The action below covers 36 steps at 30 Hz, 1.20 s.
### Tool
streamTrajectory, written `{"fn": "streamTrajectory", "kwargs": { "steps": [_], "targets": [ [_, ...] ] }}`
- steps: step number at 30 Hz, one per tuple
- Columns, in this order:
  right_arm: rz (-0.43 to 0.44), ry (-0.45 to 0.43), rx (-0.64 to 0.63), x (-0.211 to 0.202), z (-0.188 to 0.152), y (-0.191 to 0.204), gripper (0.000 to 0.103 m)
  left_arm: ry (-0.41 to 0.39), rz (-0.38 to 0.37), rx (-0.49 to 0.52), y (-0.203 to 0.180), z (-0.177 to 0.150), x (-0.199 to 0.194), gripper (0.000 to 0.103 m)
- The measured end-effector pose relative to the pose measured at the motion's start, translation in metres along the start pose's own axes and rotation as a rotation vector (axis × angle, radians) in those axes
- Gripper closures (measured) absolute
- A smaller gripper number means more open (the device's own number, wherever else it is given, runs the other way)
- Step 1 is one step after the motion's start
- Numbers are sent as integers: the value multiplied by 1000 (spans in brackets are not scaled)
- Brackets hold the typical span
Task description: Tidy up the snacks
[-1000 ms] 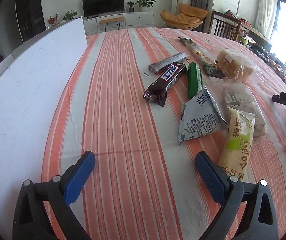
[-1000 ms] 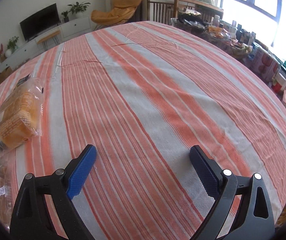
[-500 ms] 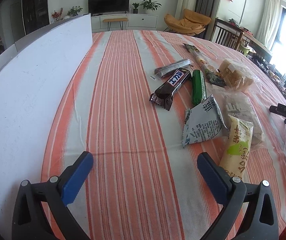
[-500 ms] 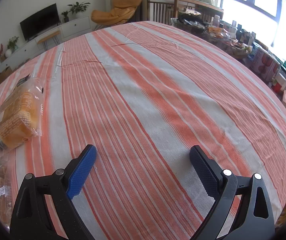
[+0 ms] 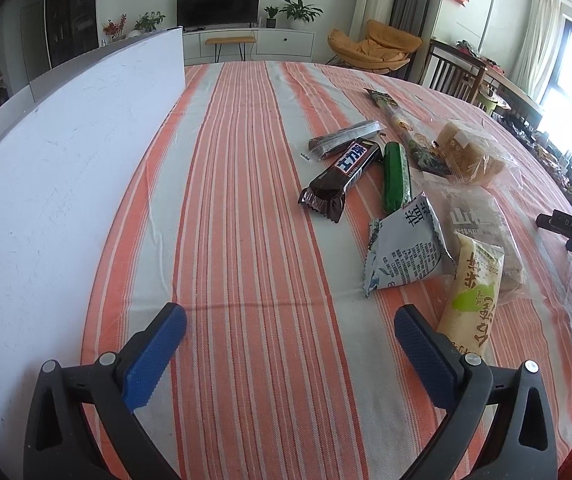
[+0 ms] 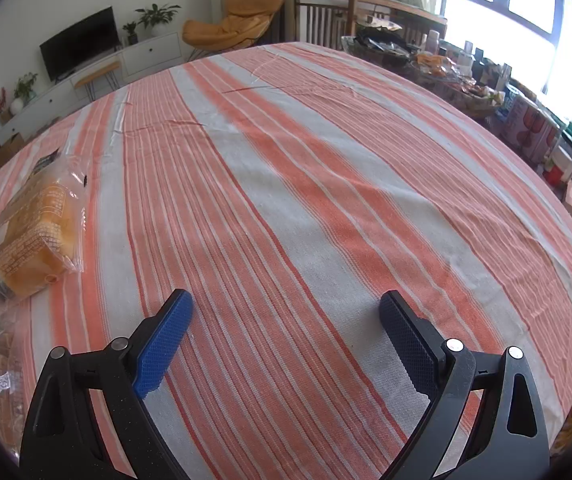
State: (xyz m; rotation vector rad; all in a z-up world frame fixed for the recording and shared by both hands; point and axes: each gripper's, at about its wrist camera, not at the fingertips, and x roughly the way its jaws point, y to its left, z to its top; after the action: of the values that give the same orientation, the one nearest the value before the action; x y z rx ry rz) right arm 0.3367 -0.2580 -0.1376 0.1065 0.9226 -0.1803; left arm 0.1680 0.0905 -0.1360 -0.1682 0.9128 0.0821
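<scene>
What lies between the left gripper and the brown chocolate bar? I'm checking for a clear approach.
Only bare striped tablecloth, as the left wrist view shows. The left gripper is open, and the chocolate bar lies ahead, to the right.

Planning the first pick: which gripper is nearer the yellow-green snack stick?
Left. The left gripper is open with the yellow-green snack stick just beyond its right finger. The right gripper, also open, faces bare tablecloth; the stick isn't in its view.
</scene>
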Motion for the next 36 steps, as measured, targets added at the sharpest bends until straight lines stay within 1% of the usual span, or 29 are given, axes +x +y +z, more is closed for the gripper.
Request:
{"fn": "streamTrajectory", "kwargs": {
  "steps": [29,36],
  "targets": [
    [0,0,0,0,0,0,6,1,0,0,-1,0,1,1],
    [0,0,0,0,0,0,6,9,23,16,-4,1,4,1]
  ]
}}
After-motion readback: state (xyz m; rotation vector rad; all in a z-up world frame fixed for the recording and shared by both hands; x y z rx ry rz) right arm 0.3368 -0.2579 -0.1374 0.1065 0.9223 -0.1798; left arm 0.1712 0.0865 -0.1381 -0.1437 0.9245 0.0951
